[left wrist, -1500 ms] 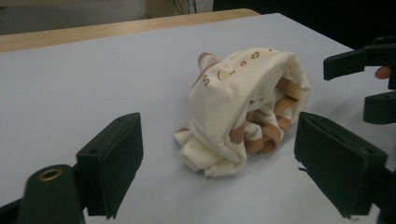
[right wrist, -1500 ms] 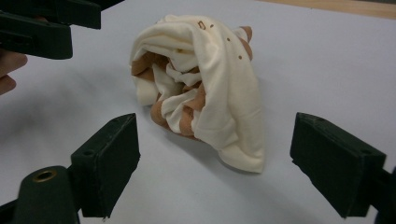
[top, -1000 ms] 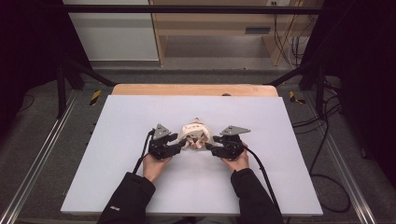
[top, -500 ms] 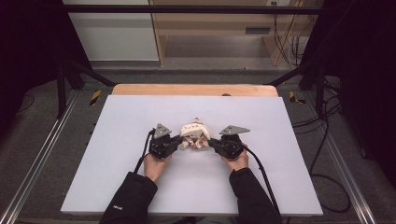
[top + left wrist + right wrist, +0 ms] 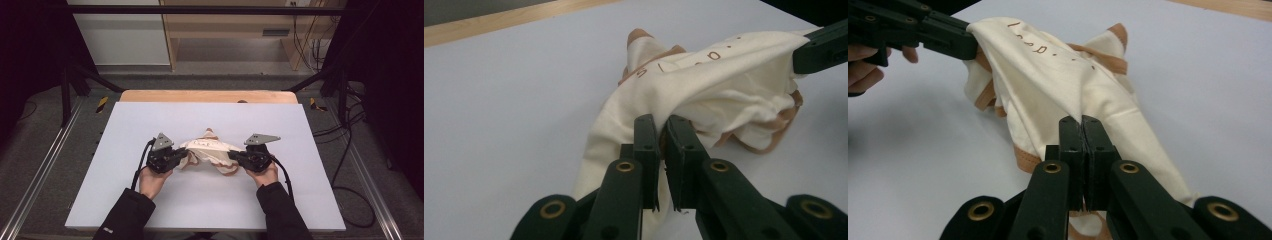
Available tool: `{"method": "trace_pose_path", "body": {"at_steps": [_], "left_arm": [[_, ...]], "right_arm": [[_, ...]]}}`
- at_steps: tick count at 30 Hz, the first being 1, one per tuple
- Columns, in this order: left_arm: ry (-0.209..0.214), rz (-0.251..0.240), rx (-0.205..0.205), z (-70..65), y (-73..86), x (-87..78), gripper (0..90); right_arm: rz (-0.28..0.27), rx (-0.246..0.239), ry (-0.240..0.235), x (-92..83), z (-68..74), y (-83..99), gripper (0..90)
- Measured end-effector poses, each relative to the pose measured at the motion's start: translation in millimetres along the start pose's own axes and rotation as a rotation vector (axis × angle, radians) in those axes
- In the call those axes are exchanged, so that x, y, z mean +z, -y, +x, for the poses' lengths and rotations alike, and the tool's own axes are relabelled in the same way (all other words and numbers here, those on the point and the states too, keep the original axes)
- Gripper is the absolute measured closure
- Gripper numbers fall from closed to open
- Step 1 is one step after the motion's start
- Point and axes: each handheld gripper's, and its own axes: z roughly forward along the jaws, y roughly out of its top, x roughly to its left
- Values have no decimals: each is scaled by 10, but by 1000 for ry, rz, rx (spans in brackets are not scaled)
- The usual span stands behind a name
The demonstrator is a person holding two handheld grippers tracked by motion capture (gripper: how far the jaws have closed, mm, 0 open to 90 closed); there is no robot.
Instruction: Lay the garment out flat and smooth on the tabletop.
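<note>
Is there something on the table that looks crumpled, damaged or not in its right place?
Only the cream cloth garment with tan trim looks untidy: it is bunched and wrinkled at the middle of the white table, pinched between the left claw and the right claw. I see no tear or spill.

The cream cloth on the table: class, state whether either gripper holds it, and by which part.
Both hold it. The left gripper pinches a fold at one end of the cream cloth; the right gripper pinches a fold at the opposite end.
</note>
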Motion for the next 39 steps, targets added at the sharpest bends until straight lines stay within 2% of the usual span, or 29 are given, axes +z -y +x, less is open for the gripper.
{"method": "trace_pose_path", "body": {"at_steps": [1, 4, 6, 8, 9, 11, 14, 16, 18, 19, 21, 22, 23, 25, 26, 27, 28, 29, 30, 31, 32, 33, 34, 35, 36, 37, 38, 39], "left_arm": [[14, 8, 8, -31, 31, -73, 838], [27, 17, 15, -70, 86, -149, 838], [43, 29, 23, -115, 166, -225, 838], [68, 44, 20, -189, 313, -320, 838], [68, 44, 20, -189, 313, -320, 837], [84, 67, 25, -278, 467, -370, 837], [96, 89, 34, -349, 567, -387, 837], [88, 94, 43, -383, 603, -377, 837], [87, 97, 45, -397, 622, -362, 834], [80, 107, 53, -414, 654, -329, 830], [81, 105, 51, -414, 664, -320, 826], [82, 101, 46, -410, 669, -320, 797], [80, 90, 34, -404, 659, -335, 772], [85, 76, 23, -396, 647, -349, 683], [77, 46, -2, -365, 609, -392, 602], [77, 46, -2, -365, 609, -392, 549], [62, 23, -11, -336, 579, -423, 474], [4, -8, -14, -287, 531, -465, 414], [4, -8, -14, -287, 531, -465, 357], [-29, -23, -19, -240, 492, -485, 357], [-42, -36, -28, -194, 464, -491, 295], [-44, -40, -36, -153, 443, -483, 214], [-45, -29, -46, -91, 416, -460, 211], [-46, -18, -52, -29, 399, -424, 211], [-66, 7, -76, 89, 391, -313, 214], [-66, 7, -76, 89, 391, -313, 227], [-71, 30, -90, 162, 395, -230, 260], [-79, 42, -93, 199, 402, -179, 260]], "right_arm": [[14, -20, -19, -31, 60, 3, 893], [28, -35, -38, -75, 125, 13, 892], [48, -40, -81, -137, 208, 62, 893], [70, -47, -104, -160, 267, 122, 892], [83, -52, -112, -166, 294, 158, 892], [101, -62, -123, -167, 336, 240, 891], [141, -58, -130, -142, 362, 377, 890], [153, -46, -134, -115, 360, 453, 889], [162, -46, -129, -89, 359, 484, 888], [198, -54, -111, -6, 367, 546, 882], [213, -58, -107, 23, 372, 563, 877], [238, -74, -104, 90, 395, 601, 820], [240, -79, -105, 94, 402, 601, 798], [232, -78, -112, 87, 414, 595, 769], [178, -75, -127, 24, 414, 554, 655], [178, -75, -127, 24, 414, 554, 655], [113, -62, -140, -56, 397, 496, 551], [85, -61, -137, -86, 388, 471, 504], [85, -61, -137, -86, 388, 471, 504], [50, -63, -130, -124, 371, 437, 460], [15, -63, -110, -164, 345, 394, 408], [-21, -54, -68, -192, 289, 340, 338], [-29, -48, -41, -187, 251, 312, 334], [-29, -48, -41, -187, 251, 312, 334], [-26, -29, 1, -128, 148, 260, 334], [-26, -29, 1, -128, 148, 260, 334], [-13, -4, 35, -26, 52, 229, 348], [-13, -4, 35, -26, 52, 229, 348]]}}
